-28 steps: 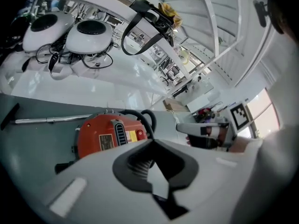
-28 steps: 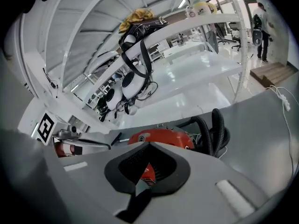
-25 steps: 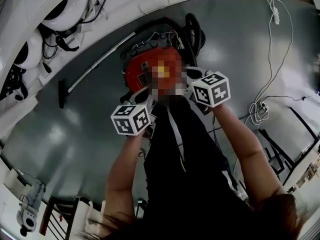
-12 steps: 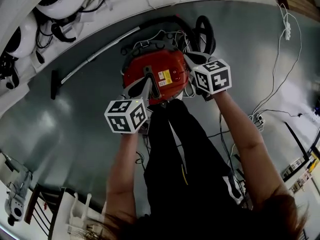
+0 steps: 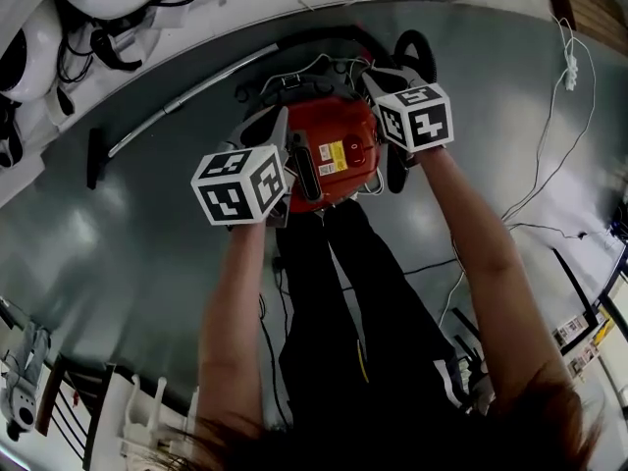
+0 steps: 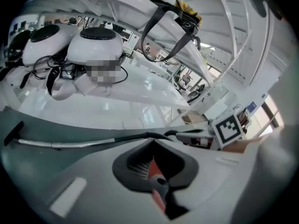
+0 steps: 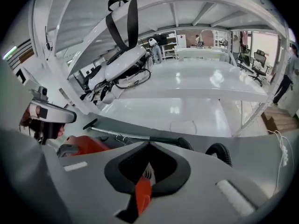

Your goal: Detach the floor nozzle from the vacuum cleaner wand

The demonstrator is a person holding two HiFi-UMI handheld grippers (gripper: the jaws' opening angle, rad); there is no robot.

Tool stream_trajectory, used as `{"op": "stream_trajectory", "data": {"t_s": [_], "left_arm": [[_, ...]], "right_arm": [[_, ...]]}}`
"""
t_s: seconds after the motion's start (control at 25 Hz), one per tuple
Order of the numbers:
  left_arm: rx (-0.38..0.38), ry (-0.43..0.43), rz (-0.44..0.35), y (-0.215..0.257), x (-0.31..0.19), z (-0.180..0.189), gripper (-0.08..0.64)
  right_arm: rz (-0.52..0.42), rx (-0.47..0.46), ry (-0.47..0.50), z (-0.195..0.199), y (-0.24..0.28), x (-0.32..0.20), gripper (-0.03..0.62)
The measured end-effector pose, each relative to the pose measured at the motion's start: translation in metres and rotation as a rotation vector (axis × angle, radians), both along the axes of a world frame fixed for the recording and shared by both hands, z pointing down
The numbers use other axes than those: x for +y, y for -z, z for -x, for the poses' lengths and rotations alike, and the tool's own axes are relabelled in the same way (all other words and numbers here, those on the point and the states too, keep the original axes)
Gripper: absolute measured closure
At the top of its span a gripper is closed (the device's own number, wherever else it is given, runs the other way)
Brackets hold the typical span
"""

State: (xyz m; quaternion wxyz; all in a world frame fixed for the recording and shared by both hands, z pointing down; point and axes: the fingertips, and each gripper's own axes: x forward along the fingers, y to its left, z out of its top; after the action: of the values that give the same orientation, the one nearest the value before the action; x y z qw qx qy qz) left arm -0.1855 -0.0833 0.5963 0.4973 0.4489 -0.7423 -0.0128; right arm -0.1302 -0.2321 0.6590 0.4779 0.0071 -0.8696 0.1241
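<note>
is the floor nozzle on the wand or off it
On. The dark floor nozzle sits joined crosswise to the end of the metal wand lying on the floor, with no gap between them.

The person wears black trousers (image 5: pixel 334 292) with a thin yellow stripe. The left claw (image 6: pixel 156 183) and right claw (image 7: pixel 142 190) are grey with orange inserts; each bears a white cube (image 5: pixel 240 184) with black square markers.
</note>
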Motion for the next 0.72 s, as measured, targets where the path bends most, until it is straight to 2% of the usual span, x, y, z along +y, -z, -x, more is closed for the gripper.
{"op": "stream_trajectory", "data": {"t_s": [0.12,0.32,0.44,0.56,0.64,0.72], "left_arm": [[-0.027,-0.003,0.003,-0.008,-0.013,0.024,0.549],[-0.067,-0.031,-0.014,-0.017,-0.040,0.050,0.549],[-0.078,-0.045,-0.011,-0.025,-0.049,0.053,0.545],[-0.077,-0.059,-0.008,-0.035,-0.052,0.051,0.526],[-0.063,-0.071,-0.008,-0.045,-0.051,0.049,0.477],[-0.047,-0.071,-0.011,-0.054,-0.049,0.051,0.466]], "right_arm": [[-0.039,0.021,0.022,0.009,-0.013,-0.003,0.592],[-0.134,0.105,0.052,0.014,-0.043,-0.027,0.465],[-0.195,0.179,0.066,0.012,-0.066,-0.043,0.407],[-0.256,0.237,0.114,0.012,-0.087,-0.056,0.404],[-0.263,0.279,0.148,0.011,-0.103,-0.060,0.355],[-0.244,0.327,0.148,0.007,-0.118,-0.062,0.310]]}}
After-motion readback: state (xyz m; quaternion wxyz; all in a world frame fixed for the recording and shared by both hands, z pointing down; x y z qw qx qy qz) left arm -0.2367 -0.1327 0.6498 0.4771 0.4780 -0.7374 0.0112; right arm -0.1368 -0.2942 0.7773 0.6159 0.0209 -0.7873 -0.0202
